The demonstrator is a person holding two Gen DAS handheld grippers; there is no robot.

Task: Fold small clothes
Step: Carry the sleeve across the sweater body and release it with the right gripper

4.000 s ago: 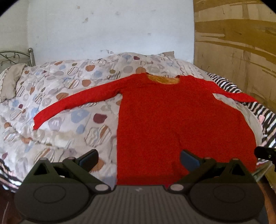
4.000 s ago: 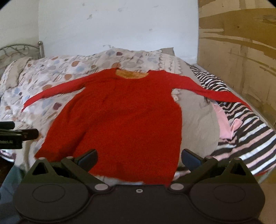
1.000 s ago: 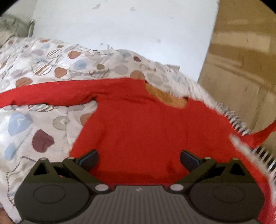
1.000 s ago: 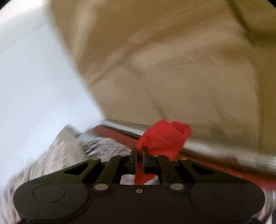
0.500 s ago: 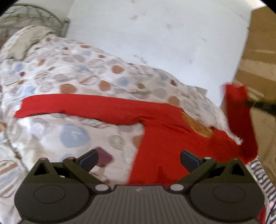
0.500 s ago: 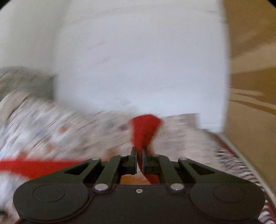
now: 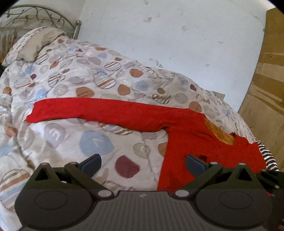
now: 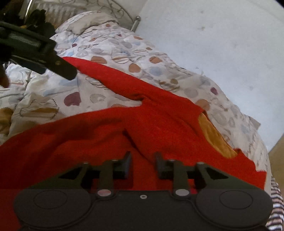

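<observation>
Left wrist view: the left tongs (image 7: pixel 142 162) stand wide apart and hold nothing. They hover above the bed, with the left pad over the patterned quilt (image 7: pixel 74 78) and the right pad over the red sweater (image 7: pixel 191 135). The sweater lies flat on the quilt at 3 o'clock of the view. One long sleeve (image 7: pixel 92 112) stretches out toward 9 o'clock, with its cuff resting on the quilt. The neckline shows an orange lining (image 7: pixel 220 133) at 3 o'clock. A striped cloth (image 7: pixel 268 156) lies just beside the sweater at its far right edge. A pillow (image 7: pixel 37 42) and a metal headboard (image 7: pixel 37 16) sit at 11 o'clock. A white wall (image 7: pixel 177 35) fills 12 o'clock and a wooden panel (image 7: pixel 266 71) stands at 2 o'clock.

Right wrist view: the right tongs (image 8: pixel 142 166) are partly open, with a narrow gap between the pads, and grip nothing. They sit low over the sweater body (image 8: pixel 88 131); whether the pads touch the fabric cannot be determined. A fold of red cloth (image 8: pixel 159 128) lies across the body, running from 9 o'clock toward the collar at 3 o'clock. The orange lining (image 8: pixel 213 135) shows at 3 o'clock. The left tongs (image 8: pixel 65 69) enter at 10 o'clock, above the outstretched sleeve (image 8: pixel 106 76). The quilt (image 8: pixel 124 51) extends to 12 o'clock.
</observation>
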